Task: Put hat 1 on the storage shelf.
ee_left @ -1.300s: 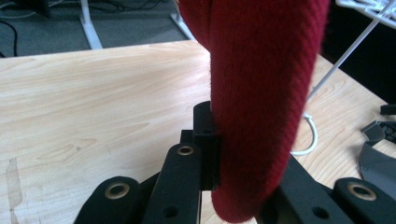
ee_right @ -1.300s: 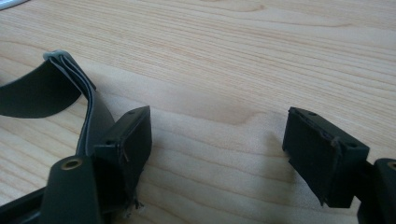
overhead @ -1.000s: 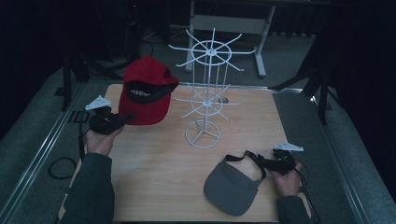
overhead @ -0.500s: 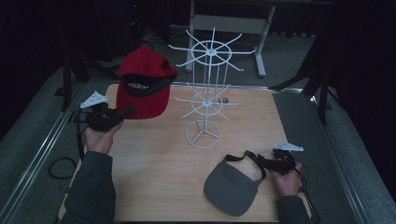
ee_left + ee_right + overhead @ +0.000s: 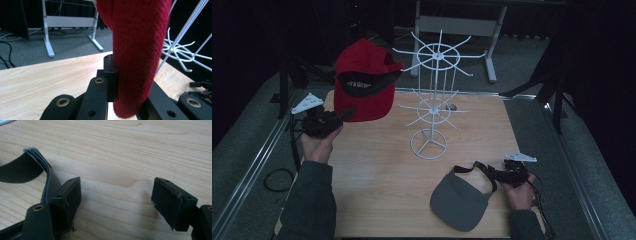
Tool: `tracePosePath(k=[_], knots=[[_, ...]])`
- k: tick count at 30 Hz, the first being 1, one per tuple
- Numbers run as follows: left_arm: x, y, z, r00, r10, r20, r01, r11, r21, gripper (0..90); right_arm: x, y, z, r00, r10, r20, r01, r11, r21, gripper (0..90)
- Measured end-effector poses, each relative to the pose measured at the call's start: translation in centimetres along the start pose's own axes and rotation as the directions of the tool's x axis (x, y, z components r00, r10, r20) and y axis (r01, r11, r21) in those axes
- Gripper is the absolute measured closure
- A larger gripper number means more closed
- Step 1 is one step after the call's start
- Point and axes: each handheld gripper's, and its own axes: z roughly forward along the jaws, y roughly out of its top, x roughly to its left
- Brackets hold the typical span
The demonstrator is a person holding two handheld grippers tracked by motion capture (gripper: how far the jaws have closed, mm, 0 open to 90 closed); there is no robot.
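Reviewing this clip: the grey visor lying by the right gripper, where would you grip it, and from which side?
Probably the black strap, from the right. The grey visor lies brim-flat on the table, offering little edge, while its strap loops up off the wood beside the open right gripper, one jaw already alongside it in the right gripper view.

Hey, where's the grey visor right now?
High view: the grey visor lies flat at the table's near right, beside the right gripper, in front of the white wire rack.

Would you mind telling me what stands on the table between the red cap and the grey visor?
The white wire display stand stands between the red cap and the grey visor, as the high view shows.
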Motion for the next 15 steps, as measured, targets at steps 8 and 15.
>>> tracePosePath(k=[8,15], knots=[[-0.5,0.8,-0.5,0.9999,0.005,0.014,-0.004,0.9992,-0.039,85.7,0.0,0.0,0.0,1.0000,0.000,-0.001,0.000,1.000,0.001,23.8],[-0.8,1.4,-0.9,0.9997,0.006,0.025,-0.005,0.9978,-0.066,85.7,0.0,0.0,0.0,1.0000,0.001,0.000,-0.001,1.000,0.000,23.8]])
